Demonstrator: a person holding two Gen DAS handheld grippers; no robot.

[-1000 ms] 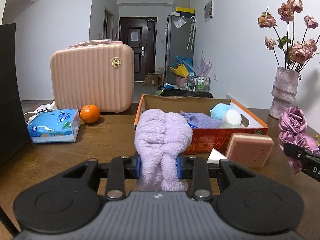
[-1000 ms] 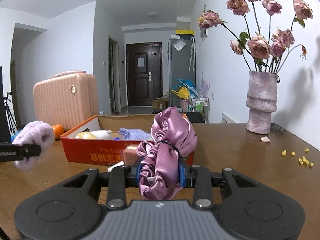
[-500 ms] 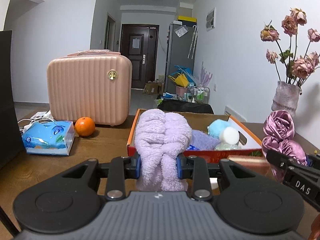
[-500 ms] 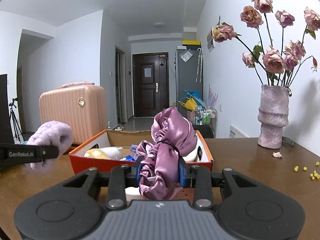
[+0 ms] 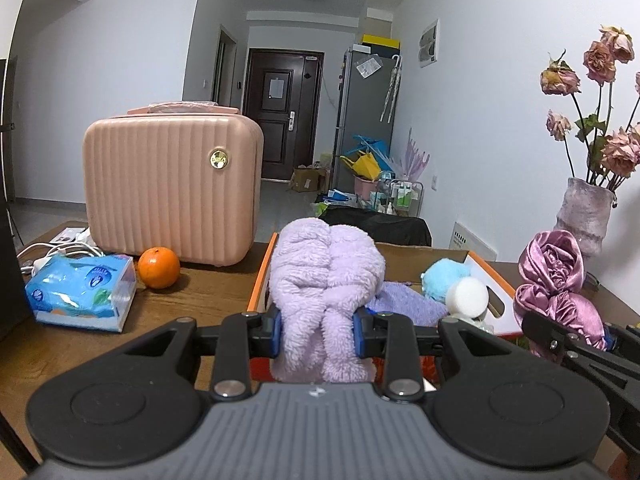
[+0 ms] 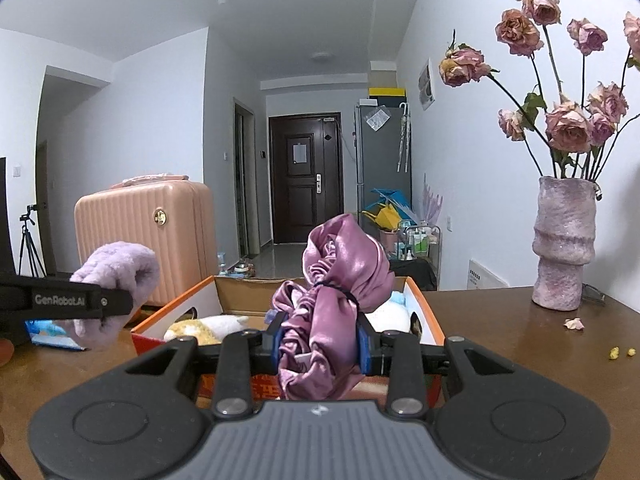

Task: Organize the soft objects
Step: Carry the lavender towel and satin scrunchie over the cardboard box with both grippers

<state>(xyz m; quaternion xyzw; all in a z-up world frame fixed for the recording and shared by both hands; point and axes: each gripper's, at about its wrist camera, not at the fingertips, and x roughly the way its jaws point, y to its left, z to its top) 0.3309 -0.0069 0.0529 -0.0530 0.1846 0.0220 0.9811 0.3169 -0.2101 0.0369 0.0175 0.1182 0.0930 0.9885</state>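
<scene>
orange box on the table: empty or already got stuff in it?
Partly filled. The orange box holds a blue plush, a white puff and a purple cloth.

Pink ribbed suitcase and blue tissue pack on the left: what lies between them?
In the left wrist view, a round orange fruit sits between the pink ribbed suitcase and the blue tissue pack.

The orange box (image 5: 490, 278) is half hidden behind the fluffy lilac cloth (image 5: 326, 276); the dried roses (image 5: 600, 76) are cut off at 3 o'clock
</scene>
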